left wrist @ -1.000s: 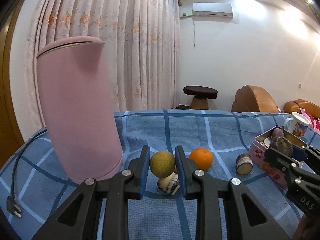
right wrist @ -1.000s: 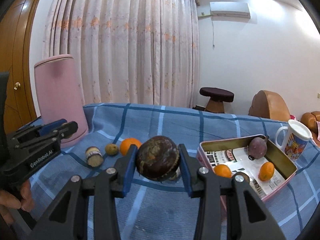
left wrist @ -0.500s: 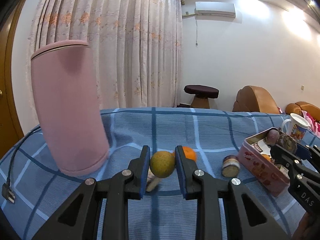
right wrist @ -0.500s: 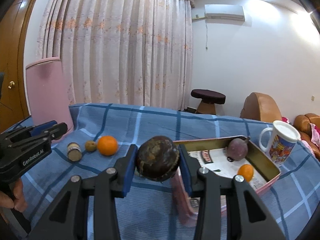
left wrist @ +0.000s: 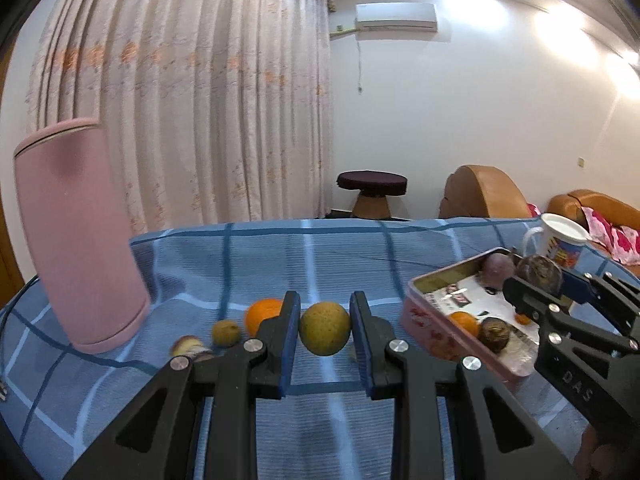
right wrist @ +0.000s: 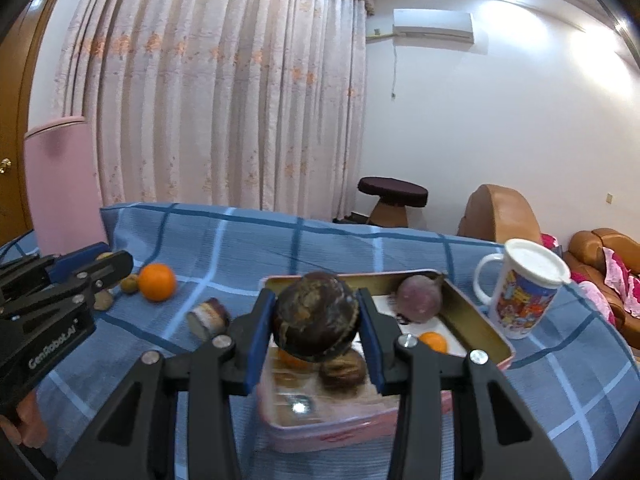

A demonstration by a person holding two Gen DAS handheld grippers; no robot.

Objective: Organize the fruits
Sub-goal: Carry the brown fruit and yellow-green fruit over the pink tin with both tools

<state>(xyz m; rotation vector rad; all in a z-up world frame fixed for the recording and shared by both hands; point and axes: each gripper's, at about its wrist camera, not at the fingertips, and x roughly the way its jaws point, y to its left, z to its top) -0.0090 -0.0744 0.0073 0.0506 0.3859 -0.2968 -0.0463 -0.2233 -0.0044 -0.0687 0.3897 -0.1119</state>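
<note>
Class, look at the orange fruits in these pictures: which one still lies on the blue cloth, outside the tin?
The larger orange, beside the small brownish fruit, left of the pink tin; the others lie inside it.

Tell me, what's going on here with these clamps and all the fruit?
A person is sorting fruit into a pink tin on a blue checked cloth. The left gripper holds a yellow-green fruit above the cloth; the right gripper holds a dark brown fruit over the tin. The tin already holds some fruit; an orange and a few small ones wait on the cloth.
</note>
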